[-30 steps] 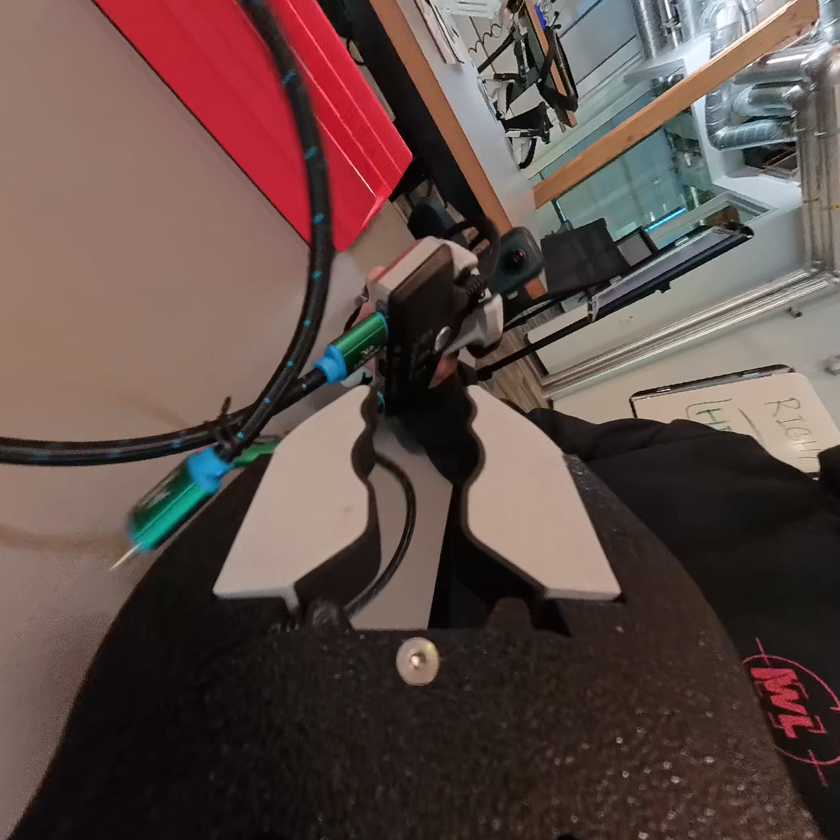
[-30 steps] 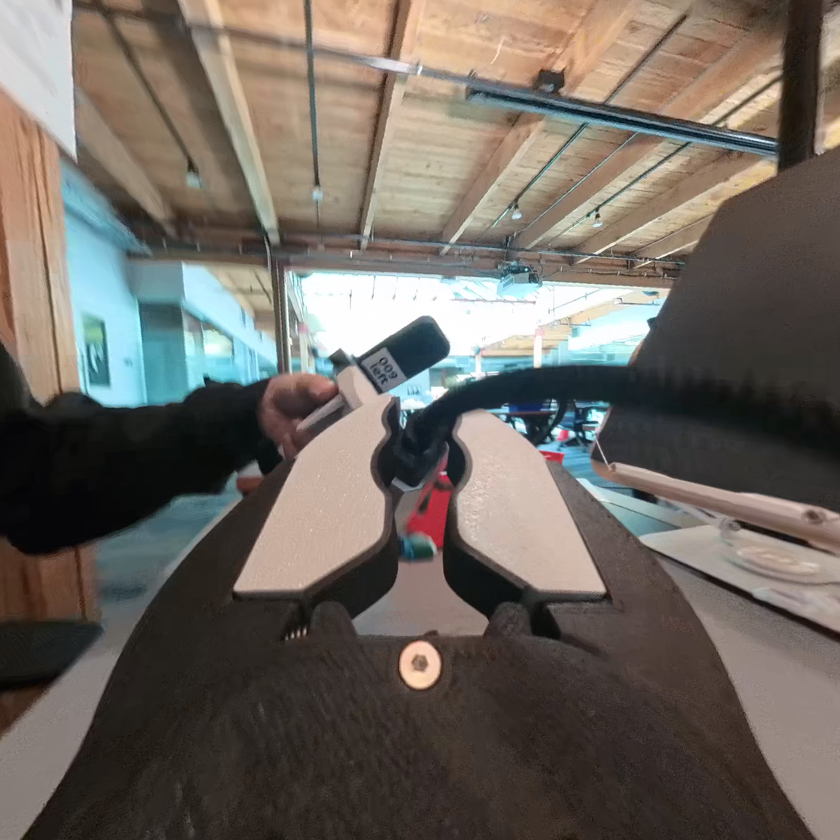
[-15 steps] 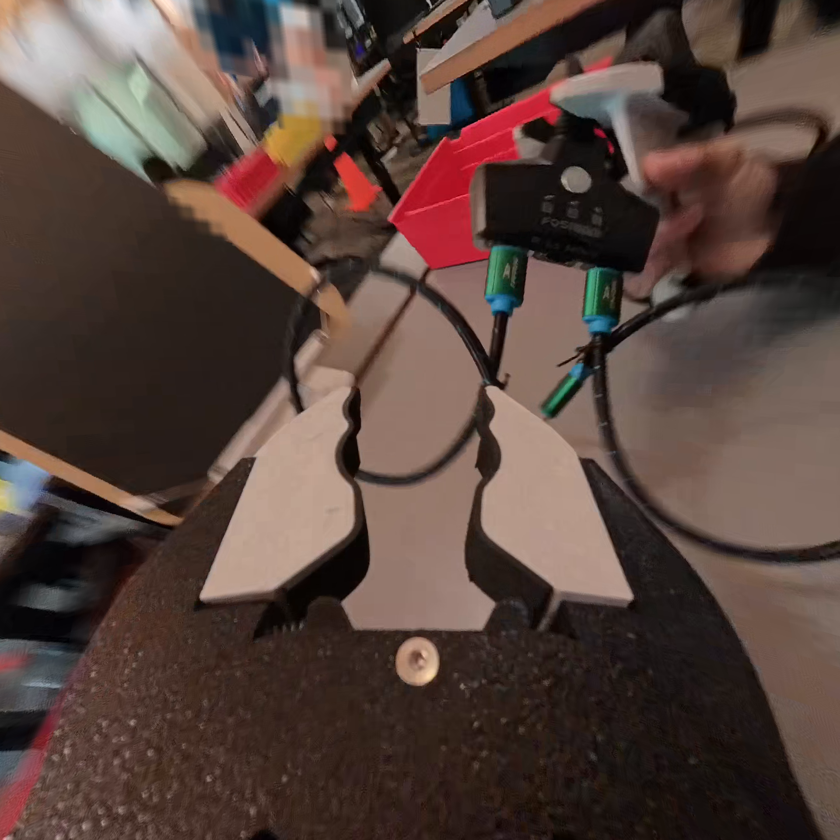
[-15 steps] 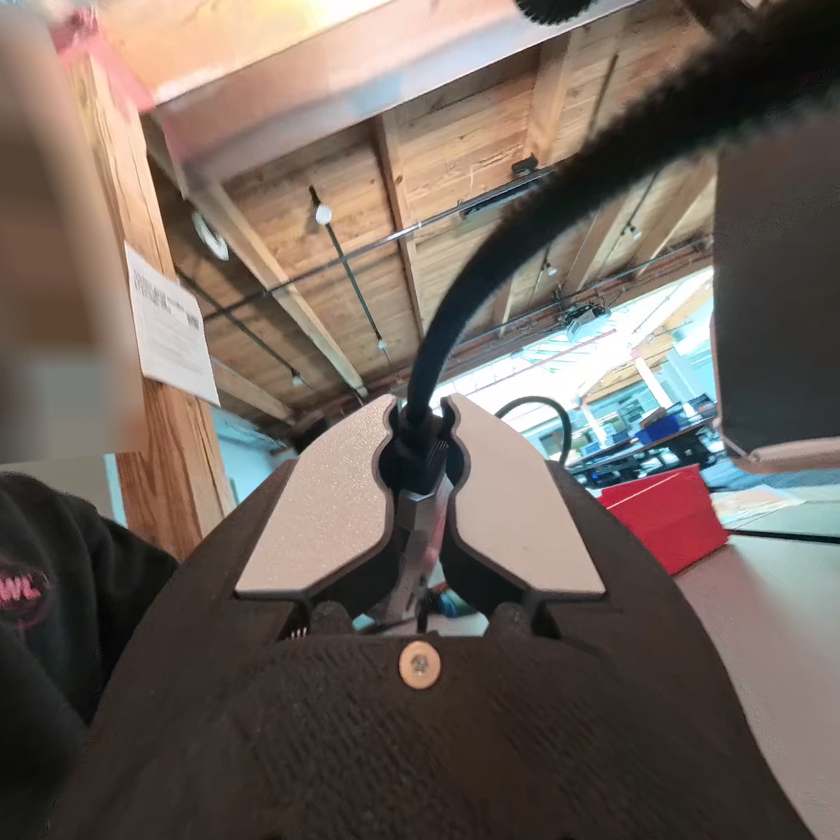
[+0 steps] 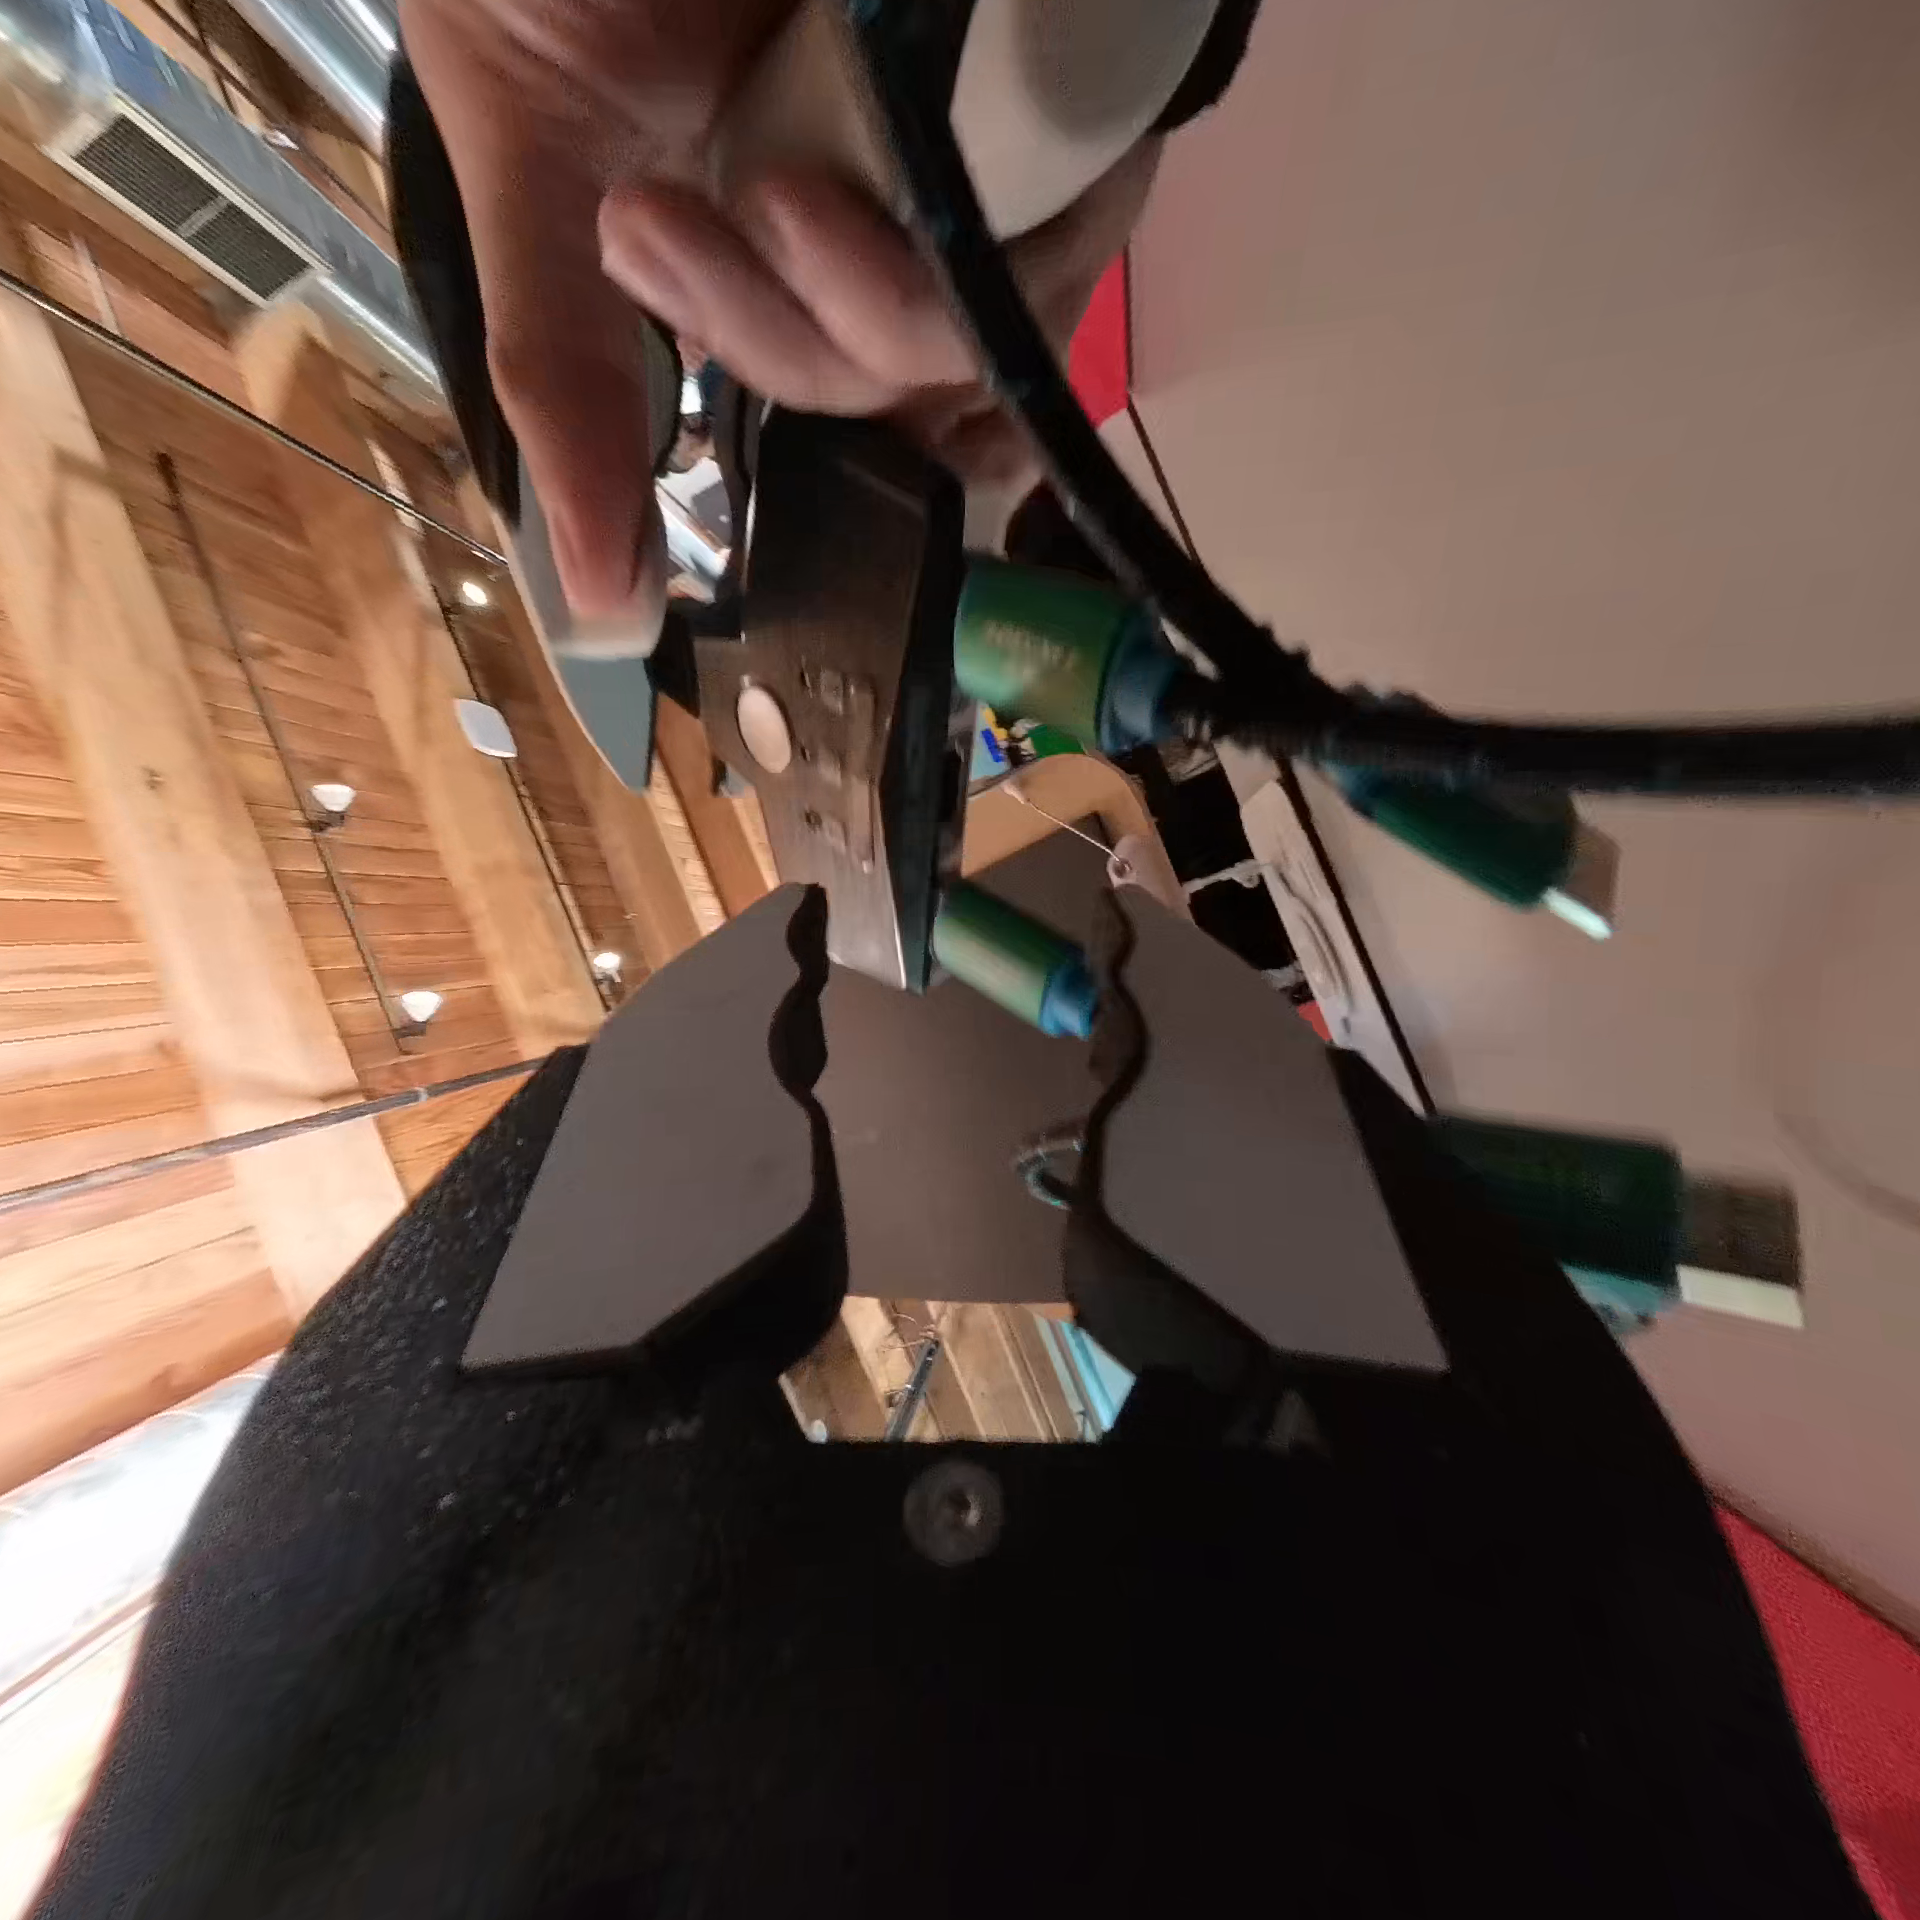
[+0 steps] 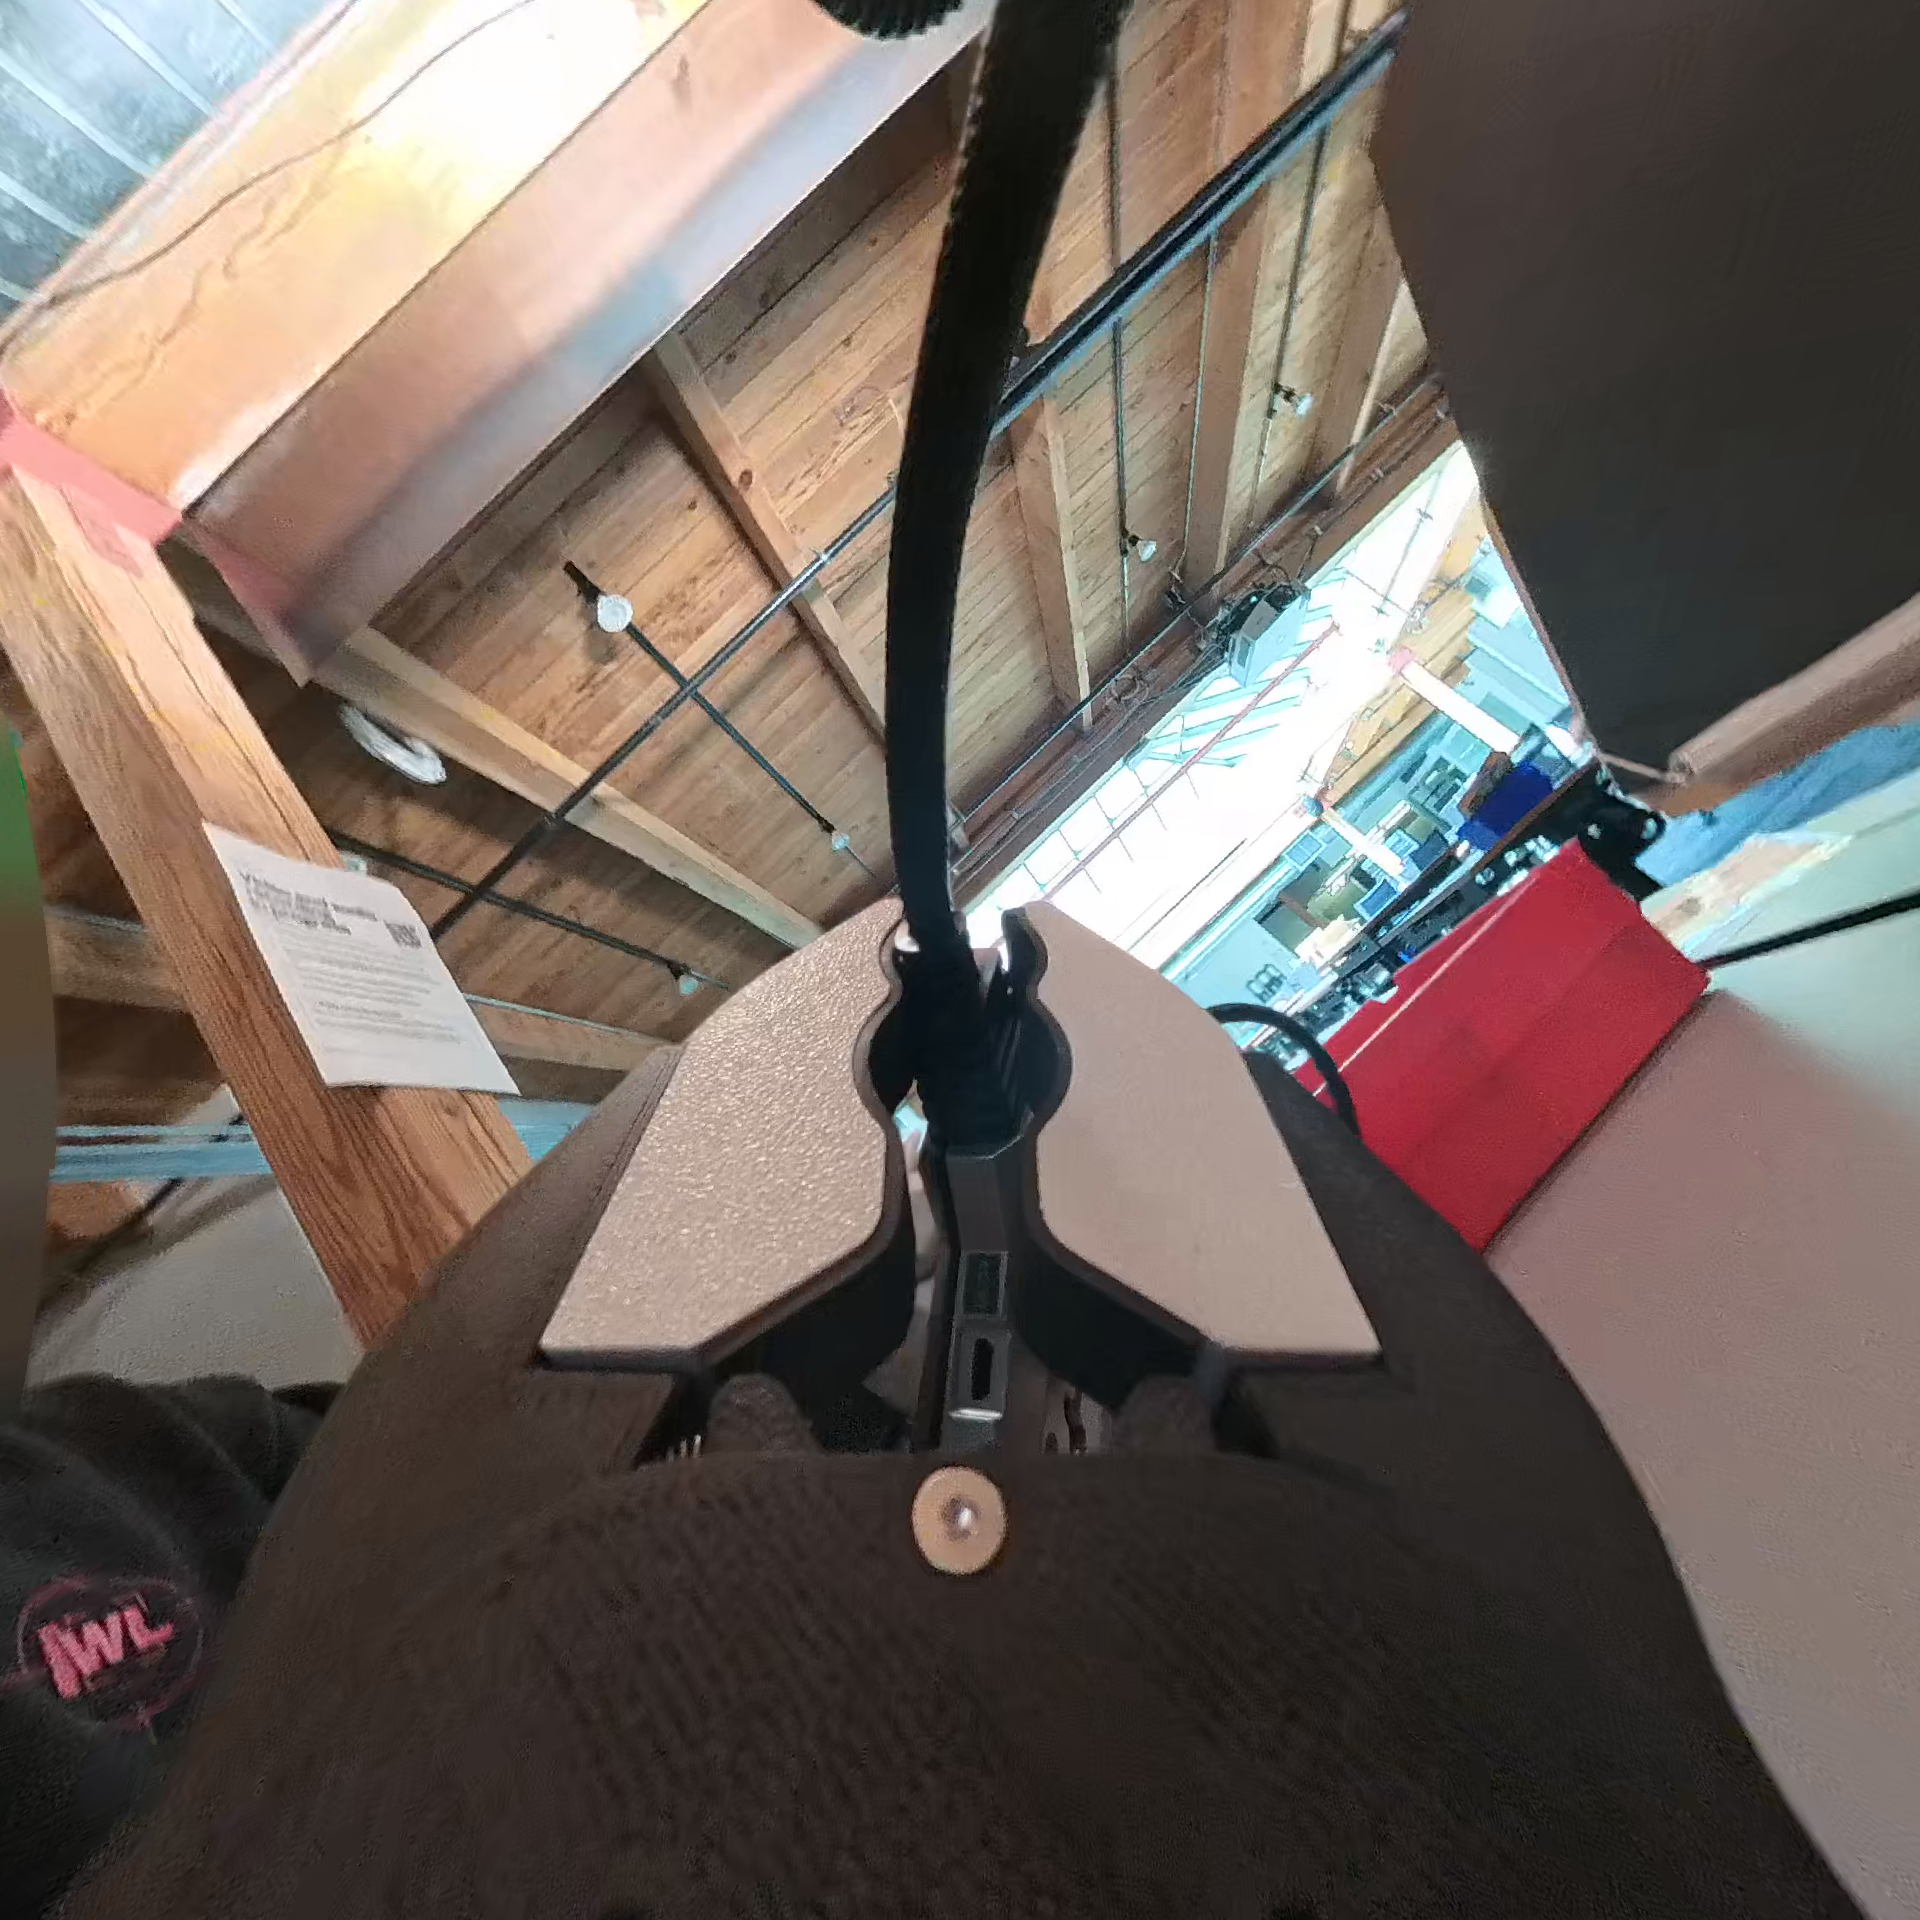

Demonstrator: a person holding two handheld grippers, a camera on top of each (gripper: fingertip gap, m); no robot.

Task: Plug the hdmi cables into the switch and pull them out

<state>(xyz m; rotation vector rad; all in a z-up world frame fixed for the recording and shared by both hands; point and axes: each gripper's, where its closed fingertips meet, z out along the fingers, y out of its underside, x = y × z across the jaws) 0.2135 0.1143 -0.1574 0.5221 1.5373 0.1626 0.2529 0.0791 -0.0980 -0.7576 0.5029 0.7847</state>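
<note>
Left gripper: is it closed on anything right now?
No: the left gripper stands open, with the switch and a green plug just at its tips, ungripped.

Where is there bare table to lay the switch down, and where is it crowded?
Bare table lies right of the right tongs, before the red bin. It is crowded around the switch: green plugs, the black cable and the open left tongs.

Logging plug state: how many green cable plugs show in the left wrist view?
4: two seated in the switch, upper and lower; two loose at right, upper and lower. Others may be hidden.
</note>
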